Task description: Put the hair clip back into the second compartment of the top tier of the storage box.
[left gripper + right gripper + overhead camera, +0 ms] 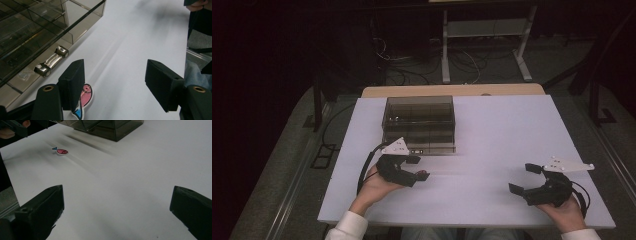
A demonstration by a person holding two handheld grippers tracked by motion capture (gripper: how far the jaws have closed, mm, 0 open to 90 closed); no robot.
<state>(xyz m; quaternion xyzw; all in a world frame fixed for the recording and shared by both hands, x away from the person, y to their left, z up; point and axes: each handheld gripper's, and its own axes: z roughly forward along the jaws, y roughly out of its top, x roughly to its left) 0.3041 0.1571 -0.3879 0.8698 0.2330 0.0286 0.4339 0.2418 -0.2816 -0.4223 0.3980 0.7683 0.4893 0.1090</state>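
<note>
One pink fish sticker [61,152] beside left gripper [117,82], one smoked drawer box [419,121], two grippers, right gripper [526,180], jaws spread

High view: fixed above the person's side, looking forward and down over the whole white table [492,130]. Left gripper view: low and close, facing along the table beside the smoked drawer box [37,32]. Right gripper view: low, farther off, facing across the table toward the same box. All three share the box and the fish sticker [61,152].
</note>
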